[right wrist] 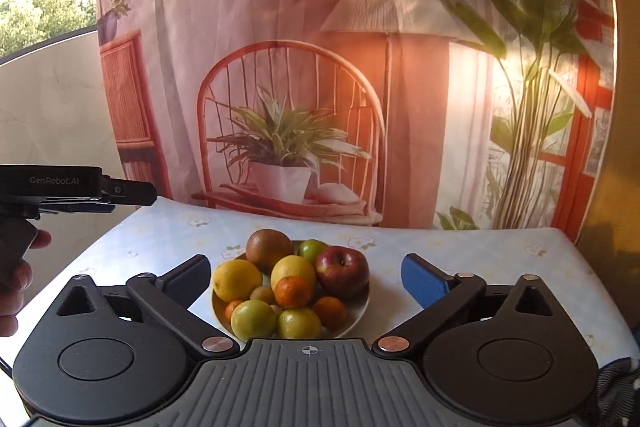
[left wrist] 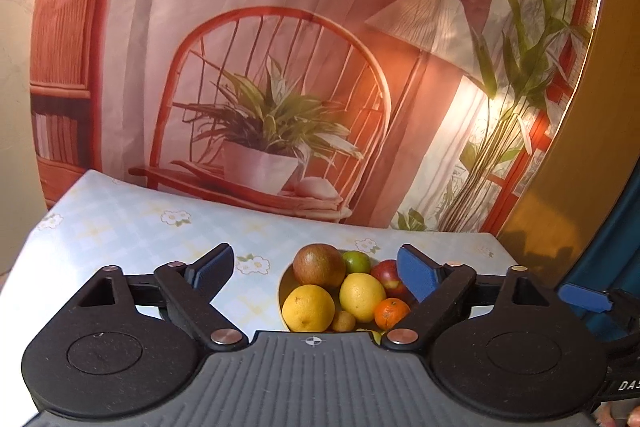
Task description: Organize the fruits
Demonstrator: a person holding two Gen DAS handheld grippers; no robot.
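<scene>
A shallow pale bowl (right wrist: 362, 311) piled with fruit sits on the desk (right wrist: 460, 251), which wears a light checked cloth printed with small white flowers. In the right wrist view the bowl lies dead centre, between the fingers of the right gripper (right wrist: 306, 277), whose jaws are spread wide and hold nothing. On the heap, a brownish round fruit (right wrist: 268, 247) sits at 11 o'clock, a red apple (right wrist: 343, 271) at 2 o'clock, and a green fruit (right wrist: 312, 249) peeks up at 12 o'clock between them. Two lemons (right wrist: 237, 279) lie at the left and the middle, with a mandarin (right wrist: 293, 291) just in front of the middle one, touching it. Two yellow-green fruits (right wrist: 253, 319) rest at 6 o'clock by the near rim, and another mandarin (right wrist: 330, 311) at 4 o'clock.

The left gripper (left wrist: 316, 269) hangs over the desk with its jaws equally wide and empty; in its view the bowl is at 5 o'clock, toward its right finger. Behind the desk hangs a printed backdrop (right wrist: 280, 47) showing a chair, a potted plant and a lamp.
</scene>
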